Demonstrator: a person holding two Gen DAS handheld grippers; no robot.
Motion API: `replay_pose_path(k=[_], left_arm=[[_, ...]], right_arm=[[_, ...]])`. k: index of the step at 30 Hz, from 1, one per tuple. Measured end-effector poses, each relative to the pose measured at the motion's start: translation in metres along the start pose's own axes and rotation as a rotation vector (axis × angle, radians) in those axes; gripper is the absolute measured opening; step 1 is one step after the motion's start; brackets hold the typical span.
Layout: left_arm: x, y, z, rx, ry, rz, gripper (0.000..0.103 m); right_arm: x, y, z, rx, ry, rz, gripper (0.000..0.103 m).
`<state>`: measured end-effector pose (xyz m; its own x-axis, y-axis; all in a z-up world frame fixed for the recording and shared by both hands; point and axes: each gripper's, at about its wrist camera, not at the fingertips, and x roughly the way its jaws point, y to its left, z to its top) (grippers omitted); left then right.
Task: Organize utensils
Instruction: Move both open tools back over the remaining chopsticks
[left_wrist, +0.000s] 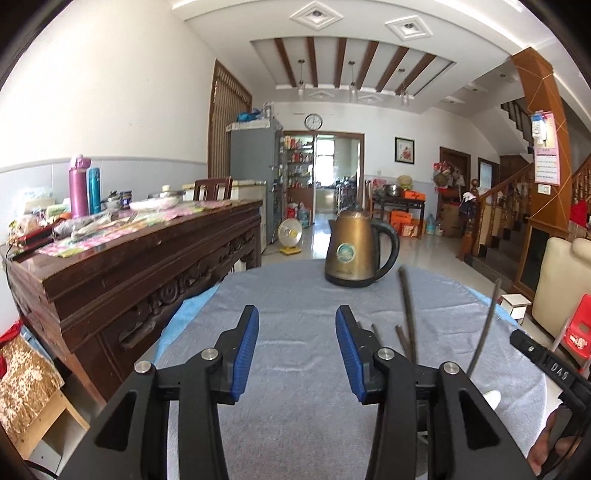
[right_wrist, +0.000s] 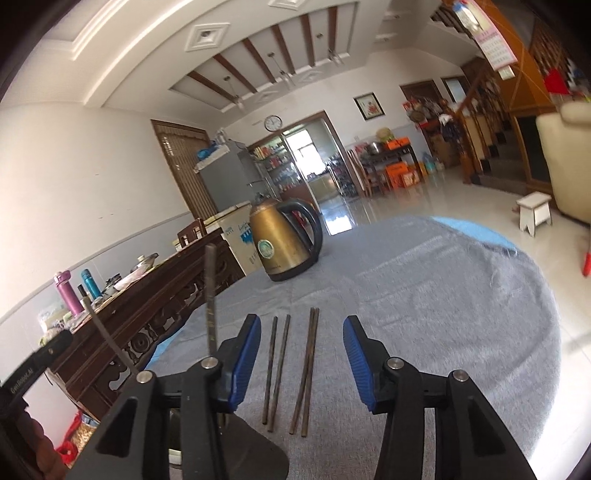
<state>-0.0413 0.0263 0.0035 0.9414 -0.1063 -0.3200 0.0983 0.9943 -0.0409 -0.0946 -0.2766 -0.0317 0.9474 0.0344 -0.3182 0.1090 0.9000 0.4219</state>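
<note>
Chopsticks (right_wrist: 288, 369) lie in pairs on the grey counter (right_wrist: 443, 314); right claw (right_wrist: 301, 363) and left claw (left_wrist: 297, 354) both released, empty. Better to pinch one pair mid-length, squarely.

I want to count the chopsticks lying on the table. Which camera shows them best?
The right wrist view: four chopsticks lie in full on the cloth. The left wrist view shows only some tips behind its gripper.

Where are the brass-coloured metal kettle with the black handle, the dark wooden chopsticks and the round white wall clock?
Brass-coloured metal kettle with black handle (left_wrist: 351, 247): left wrist view, its body.
Dark wooden chopsticks (right_wrist: 306, 369): right wrist view, mid-length of the right pair.
Round white wall clock (left_wrist: 313, 121): left wrist view, its face.
</note>
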Motion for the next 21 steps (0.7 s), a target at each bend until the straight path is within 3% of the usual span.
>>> replay_pose_path(k=[10, 15, 21], left_arm=[[0.05, 0.02, -0.025, -0.034, 0.165, -0.008, 0.045], [0.094, 0.031, -0.036, -0.062, 0.307, -0.055, 0.045], [0.136, 0.033, -0.043, -0.101, 0.416, -0.096, 0.045]], right_arm=[[0.033, -0.028, -0.005, 0.081, 0.148, -0.005, 0.041], [0.083, -0.044, 0.002, 0.098, 0.323, 0.013, 0.037], [0.155, -0.048, 0.019, 0.076, 0.483, 0.02, 0.036]])
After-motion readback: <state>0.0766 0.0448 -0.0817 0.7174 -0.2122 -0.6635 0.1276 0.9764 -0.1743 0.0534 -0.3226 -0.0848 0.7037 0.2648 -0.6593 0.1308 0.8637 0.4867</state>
